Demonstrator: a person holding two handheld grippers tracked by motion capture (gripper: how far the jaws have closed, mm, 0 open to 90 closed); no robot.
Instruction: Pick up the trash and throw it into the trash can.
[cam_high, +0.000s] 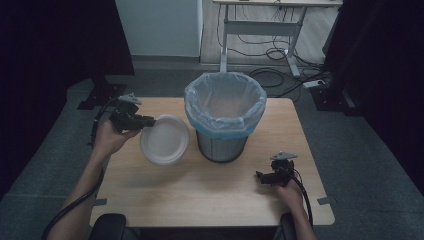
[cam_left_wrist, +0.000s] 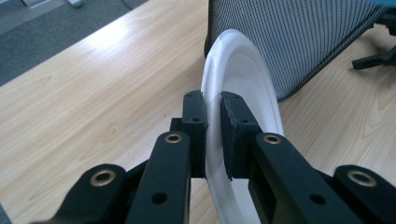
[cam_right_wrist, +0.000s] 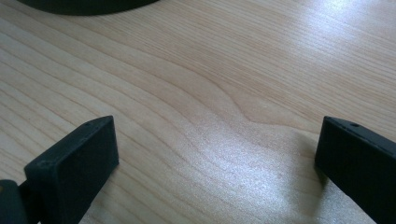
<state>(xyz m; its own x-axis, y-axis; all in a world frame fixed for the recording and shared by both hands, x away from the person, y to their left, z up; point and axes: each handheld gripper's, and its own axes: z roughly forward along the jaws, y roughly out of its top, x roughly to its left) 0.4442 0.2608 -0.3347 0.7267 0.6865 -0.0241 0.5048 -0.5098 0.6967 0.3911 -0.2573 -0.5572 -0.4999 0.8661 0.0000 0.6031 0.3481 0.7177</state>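
Observation:
A white paper plate (cam_high: 165, 140) hangs tilted above the left part of the wooden table (cam_high: 150, 200), just left of the bin. My left gripper (cam_high: 150, 120) is shut on its rim; in the left gripper view the plate (cam_left_wrist: 243, 74) stands on edge between the two black jaws of that gripper (cam_left_wrist: 213, 105). A mesh waste bin (cam_high: 222, 145) lined with a pale blue bag (cam_high: 225, 102) stands at the table's middle back. Near the front right my right gripper (cam_high: 259, 176) rests low over the table, open with nothing between its jaws (cam_right_wrist: 215, 140).
The bin's mesh wall (cam_left_wrist: 308, 42) rises close behind the plate. Bare wood (cam_right_wrist: 210, 84) lies under the right gripper, with the bin's dark base (cam_right_wrist: 84, 4) just ahead. A desk frame and cables (cam_high: 270, 47) stand on the floor beyond the table.

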